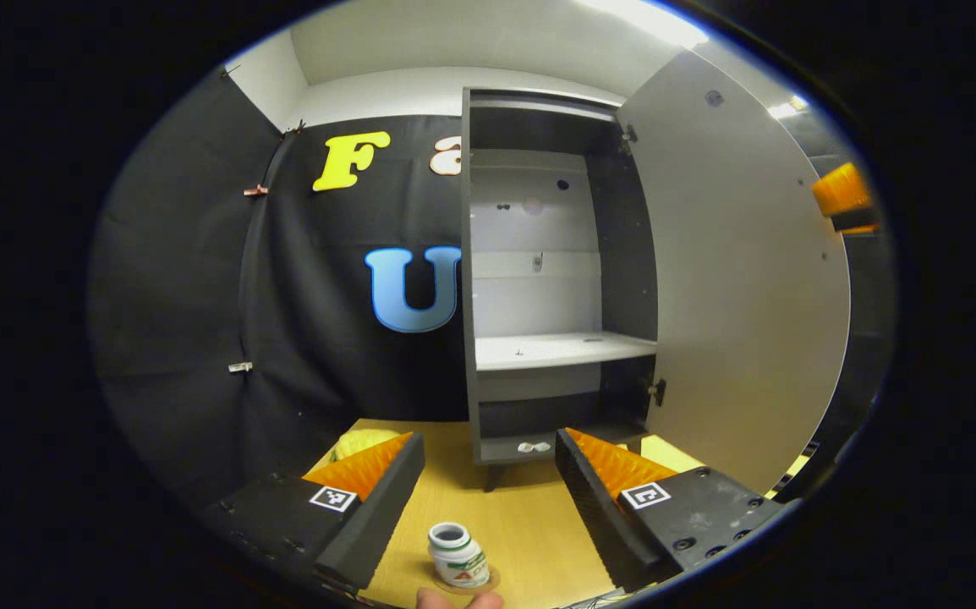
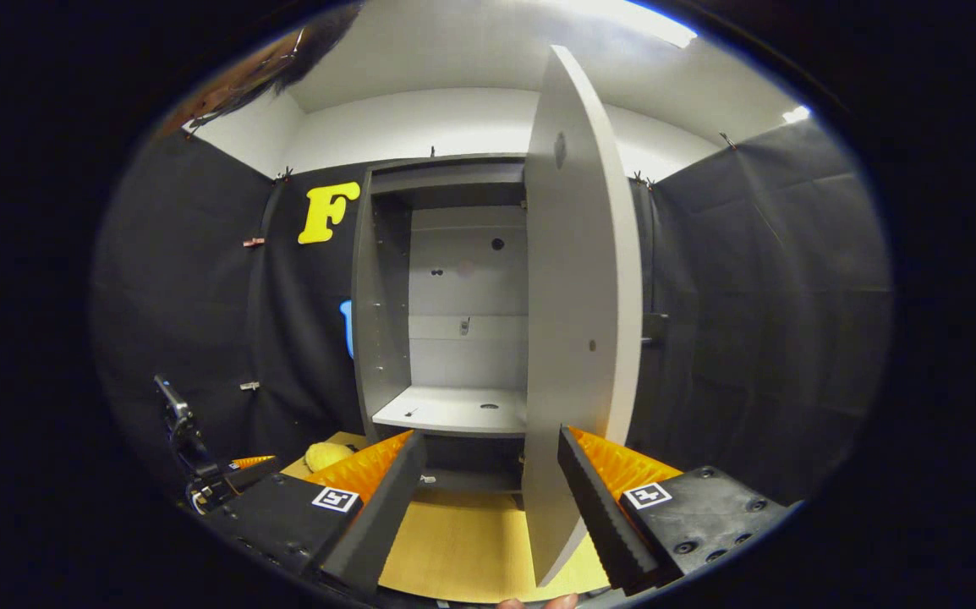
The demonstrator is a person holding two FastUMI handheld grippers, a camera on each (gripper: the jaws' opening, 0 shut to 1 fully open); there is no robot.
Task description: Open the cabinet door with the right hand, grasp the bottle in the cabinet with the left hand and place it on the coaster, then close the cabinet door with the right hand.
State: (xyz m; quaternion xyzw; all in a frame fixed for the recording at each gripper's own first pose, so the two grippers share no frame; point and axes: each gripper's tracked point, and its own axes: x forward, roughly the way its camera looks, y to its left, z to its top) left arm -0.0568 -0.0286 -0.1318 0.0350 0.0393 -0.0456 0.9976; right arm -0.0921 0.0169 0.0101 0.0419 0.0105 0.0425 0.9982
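Note:
A small white bottle (image 1: pixel 457 554) with a green label stands upright on a round coaster (image 1: pixel 488 582) on the wooden table (image 1: pixel 530 516). My left gripper (image 1: pixel 488 441) is open. The bottle sits low between its fingers and touches neither. The grey cabinet (image 1: pixel 551 279) stands open, its door (image 1: pixel 742 288) swung out to the right and its middle shelf (image 1: pixel 564 348) bare. In the right gripper view the door (image 2: pixel 581 338) is seen nearly edge-on, and its lower edge hangs between the fingers of my open right gripper (image 2: pixel 488 440), closer to the right finger. The fingers do not press on it.
A yellow object (image 1: pixel 361 441) lies on the table left of the cabinet, also seen as the yellow object (image 2: pixel 327 455). A small white item (image 1: pixel 533 447) rests on the cabinet's bottom ledge. The other gripper (image 1: pixel 843 199) shows past the door's far edge. Black cloth walls surround the booth.

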